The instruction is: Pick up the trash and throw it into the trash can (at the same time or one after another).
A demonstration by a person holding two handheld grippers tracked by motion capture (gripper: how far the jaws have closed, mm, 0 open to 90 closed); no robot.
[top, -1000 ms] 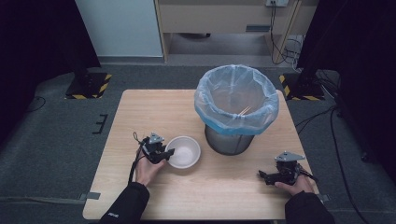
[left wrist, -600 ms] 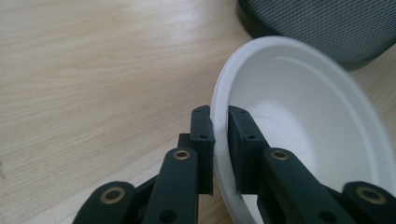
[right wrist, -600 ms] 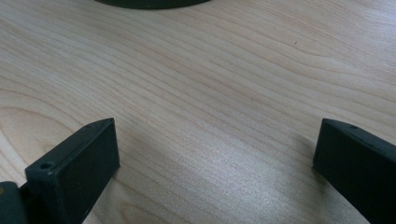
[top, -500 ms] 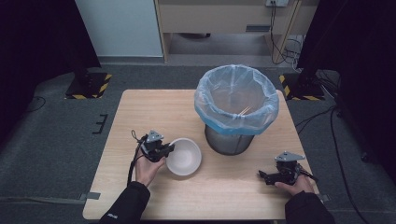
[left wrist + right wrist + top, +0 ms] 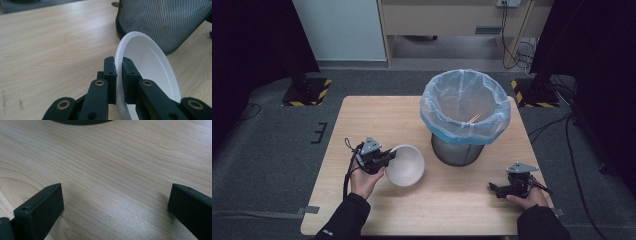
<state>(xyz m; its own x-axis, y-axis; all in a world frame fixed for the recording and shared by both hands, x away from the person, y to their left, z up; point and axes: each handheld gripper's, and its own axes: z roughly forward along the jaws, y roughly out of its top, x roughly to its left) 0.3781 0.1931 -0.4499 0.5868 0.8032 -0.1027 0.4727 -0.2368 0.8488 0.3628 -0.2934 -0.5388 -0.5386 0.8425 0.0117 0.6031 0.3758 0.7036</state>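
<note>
A white bowl (image 5: 406, 166) lies at the front left of the wooden table (image 5: 377, 115), tipped up on its side. My left gripper (image 5: 387, 158) is shut on the bowl's near rim; in the left gripper view the rim (image 5: 119, 62) sits pinched between the two black jaws, and the bowl's inside (image 5: 150, 67) faces right. A mesh bin (image 5: 464, 117) lined with a blue-white bag stands just right of the bowl, with thin sticks inside. My right gripper (image 5: 495, 189) rests open near the front right edge, its jaws (image 5: 117, 202) wide apart over bare wood.
The bin's dark mesh wall (image 5: 170, 22) rises close behind the bowl. A shelf unit (image 5: 452, 20) and cables stand on the floor beyond the table. Black stands with yellow-striped bases (image 5: 307, 90) flank the table's far corners.
The left gripper has lifted and tilted the bowl by its rim, moving it slightly toward the front. The right gripper has stayed in place.
</note>
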